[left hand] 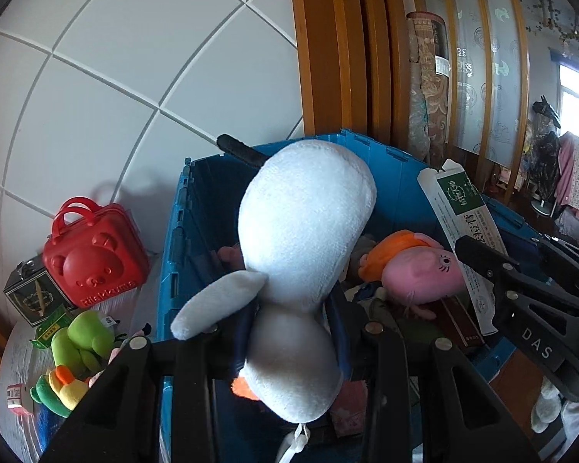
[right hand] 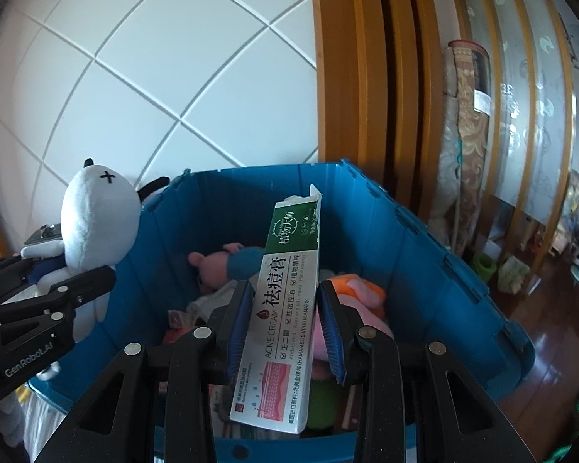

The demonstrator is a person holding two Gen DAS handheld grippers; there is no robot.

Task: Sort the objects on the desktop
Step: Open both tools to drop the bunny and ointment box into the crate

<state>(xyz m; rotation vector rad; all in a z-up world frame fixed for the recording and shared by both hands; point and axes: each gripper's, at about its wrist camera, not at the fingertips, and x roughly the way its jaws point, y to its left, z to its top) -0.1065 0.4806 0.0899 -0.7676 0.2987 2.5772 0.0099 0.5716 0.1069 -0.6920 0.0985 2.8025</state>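
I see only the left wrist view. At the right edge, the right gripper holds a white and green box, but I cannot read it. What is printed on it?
Observer: The box reads ACNE CREAM in English, beside large Chinese characters.
Operator: How does the right gripper hold it? Its fingers hide this from me.
Observer: The right gripper clamps it; the blue pads press both long sides near the middle.
Operator: My white plush shows me only its back. Is there a face?
Observer: The white plush has a black X stitched on its head.
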